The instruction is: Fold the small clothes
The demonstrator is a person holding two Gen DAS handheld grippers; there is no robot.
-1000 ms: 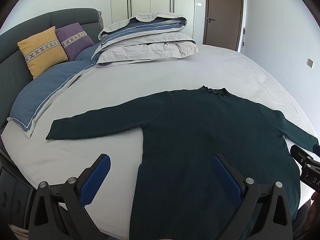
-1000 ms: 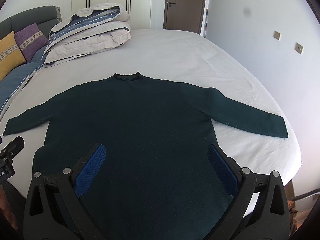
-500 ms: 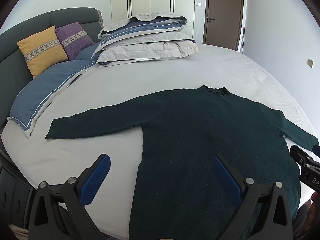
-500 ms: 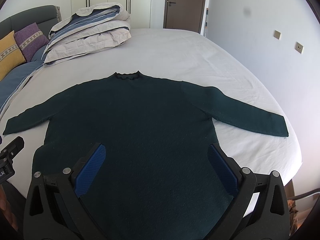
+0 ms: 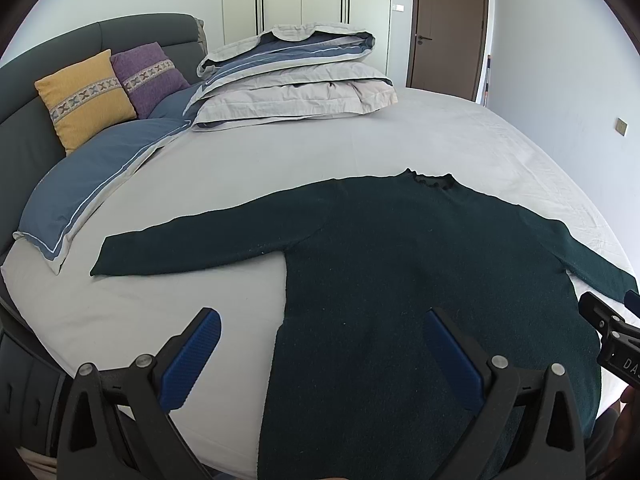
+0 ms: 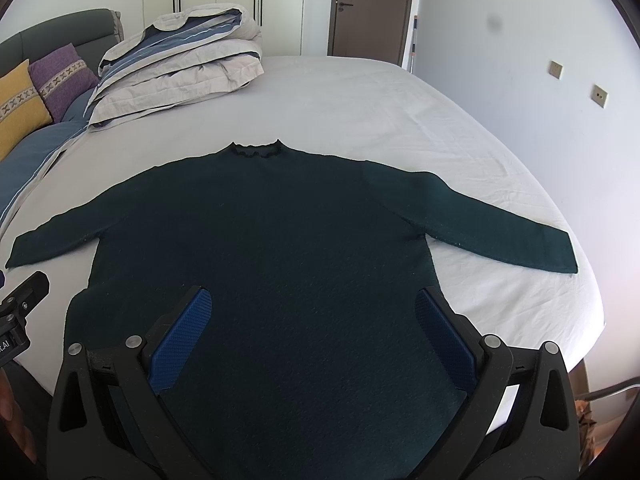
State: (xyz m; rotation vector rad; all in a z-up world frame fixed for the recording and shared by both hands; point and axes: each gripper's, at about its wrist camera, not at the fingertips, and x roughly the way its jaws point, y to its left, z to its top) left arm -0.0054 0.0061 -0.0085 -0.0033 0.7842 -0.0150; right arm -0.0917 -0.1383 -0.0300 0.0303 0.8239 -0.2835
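Dark green knit, the sweater (image 6: 272, 248) lies flat and unfolded on the pale grey sheet of the bed (image 6: 360, 104), collar toward twelve o'clock, hem toward six o'clock at the near edge, and both sleeves spread out toward nine and three o'clock. The left gripper (image 5: 320, 360) hangs above the near edge with its jaws spread wide and nothing between them; its left blue pad sits over bare sheet, its right one over the sweater's body, so the garment's left side seam runs between them. The right gripper (image 6: 314, 336) is likewise wide open and holds nothing, with both blue pads over the lower body of the sweater; whether either tool touches the cloth cannot be told. At about eleven o'clock in the right wrist view a folded duvet (image 6: 180, 60) is stacked on the bed, with a purple cushion (image 6: 62, 76) and a yellow cushion (image 6: 16, 108) at ten o'clock against the dark headboard (image 5: 80, 40). A brown door (image 6: 370, 4) stands at twelve o'clock.
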